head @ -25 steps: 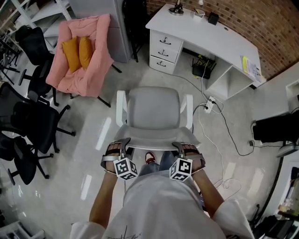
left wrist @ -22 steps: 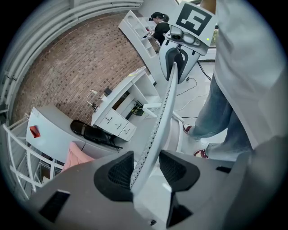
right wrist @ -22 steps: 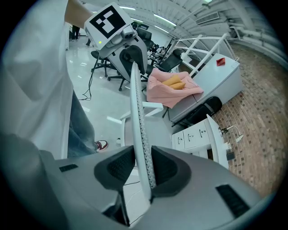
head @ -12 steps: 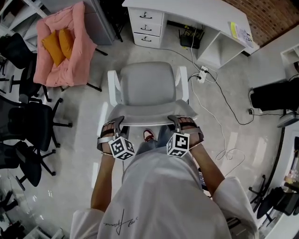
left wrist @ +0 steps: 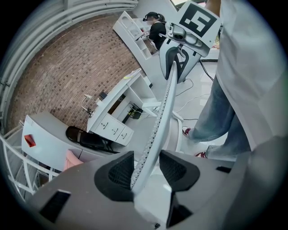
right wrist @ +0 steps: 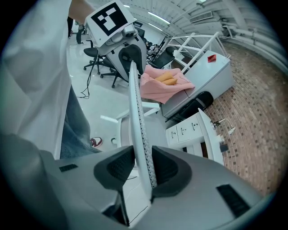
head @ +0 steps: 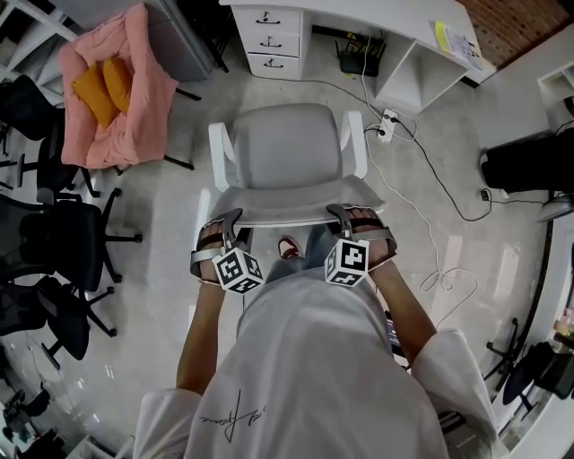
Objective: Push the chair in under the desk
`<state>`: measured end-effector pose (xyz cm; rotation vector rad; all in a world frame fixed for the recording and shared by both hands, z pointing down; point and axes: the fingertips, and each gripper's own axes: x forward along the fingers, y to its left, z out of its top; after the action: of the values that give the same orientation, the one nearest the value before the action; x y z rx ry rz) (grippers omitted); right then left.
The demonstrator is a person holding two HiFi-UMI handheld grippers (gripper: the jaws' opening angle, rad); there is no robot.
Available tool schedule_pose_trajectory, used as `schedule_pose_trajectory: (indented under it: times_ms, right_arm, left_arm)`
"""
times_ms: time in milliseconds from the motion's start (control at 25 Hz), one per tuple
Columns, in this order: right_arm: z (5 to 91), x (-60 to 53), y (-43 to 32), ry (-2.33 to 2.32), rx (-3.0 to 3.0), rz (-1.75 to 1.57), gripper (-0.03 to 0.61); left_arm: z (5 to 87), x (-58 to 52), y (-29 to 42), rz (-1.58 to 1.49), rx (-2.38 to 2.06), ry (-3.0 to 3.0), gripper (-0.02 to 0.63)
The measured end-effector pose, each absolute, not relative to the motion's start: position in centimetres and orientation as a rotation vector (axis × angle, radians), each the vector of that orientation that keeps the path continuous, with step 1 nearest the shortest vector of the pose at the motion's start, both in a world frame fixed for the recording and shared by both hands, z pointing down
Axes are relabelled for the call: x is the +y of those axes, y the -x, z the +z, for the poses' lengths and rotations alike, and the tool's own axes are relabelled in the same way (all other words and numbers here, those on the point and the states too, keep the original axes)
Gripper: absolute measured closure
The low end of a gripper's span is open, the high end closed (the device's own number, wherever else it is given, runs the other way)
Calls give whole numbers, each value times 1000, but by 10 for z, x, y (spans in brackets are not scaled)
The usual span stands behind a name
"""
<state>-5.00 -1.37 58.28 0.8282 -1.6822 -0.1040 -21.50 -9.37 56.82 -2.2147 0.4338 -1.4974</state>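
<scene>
The grey floor [head: 161,296] spreads under the chair [head: 291,152] on every side. The white desk [head: 359,13] stands beyond the chair's front edge. A strip of bare floor lies between them, so the chair is out in the open and not under the desk. The person stands directly behind the chair's backrest. A pink lounge seat [head: 143,99] with orange cushions [head: 99,85] sits off the chair's left front corner. Black office chairs [head: 63,242] cluster well to the chair's left. The desk's white drawer unit [head: 273,40] is ahead of the chair, slightly left. A black cable [head: 430,188] trails over the floor to the chair's right, near a white power strip [head: 387,124].

The left gripper [head: 235,217] is clamped on the left end of the backrest's top edge, the thin white rim pinched between its narrow-set pads. The right gripper [head: 339,213] is closed the same way on the right end. A red shoe [head: 287,248] shows just behind the backrest, between the grippers.
</scene>
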Motion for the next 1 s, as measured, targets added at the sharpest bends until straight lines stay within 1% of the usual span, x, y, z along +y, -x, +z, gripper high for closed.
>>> schedule_pose_trajectory:
  times_ms: [1000]
  right_arm:
    - [582, -32, -8, -914, -1636, -92, 445]
  left_arm:
    - [569, -125, 151, -1493, 323, 2195, 439]
